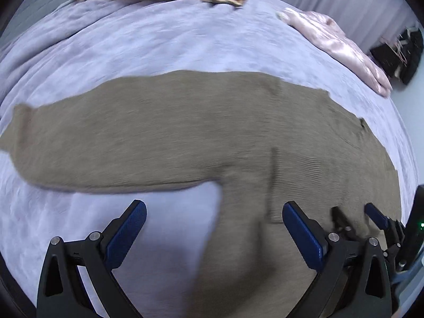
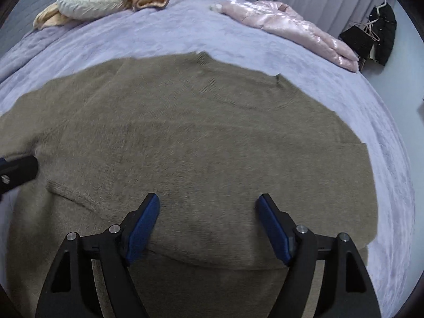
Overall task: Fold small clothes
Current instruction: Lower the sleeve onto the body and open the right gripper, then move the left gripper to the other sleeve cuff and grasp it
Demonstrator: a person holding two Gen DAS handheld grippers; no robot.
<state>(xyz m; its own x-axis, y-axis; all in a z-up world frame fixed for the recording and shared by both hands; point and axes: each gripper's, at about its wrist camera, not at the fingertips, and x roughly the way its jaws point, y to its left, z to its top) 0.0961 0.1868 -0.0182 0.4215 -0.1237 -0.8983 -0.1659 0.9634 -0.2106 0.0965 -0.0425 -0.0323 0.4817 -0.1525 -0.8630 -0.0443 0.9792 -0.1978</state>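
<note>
**Sweater spread flat, both tools empty**

On your left, the long sleeve (image 1: 87, 143) of the taupe fuzzy knit sweater (image 2: 198, 137) stretches out sideways across the lavender plush bed cover (image 1: 159, 42), laid open so it can be folded in. Your left tool (image 1: 214, 228) hovers by the armpit with its jaws wide apart, gripping nothing. Your right tool (image 2: 208, 222) hangs over the sweater's body near the hem, equally wide and empty. Far right, a shiny pink padded jacket (image 2: 291, 26) lies well apart, likely set aside.
</note>
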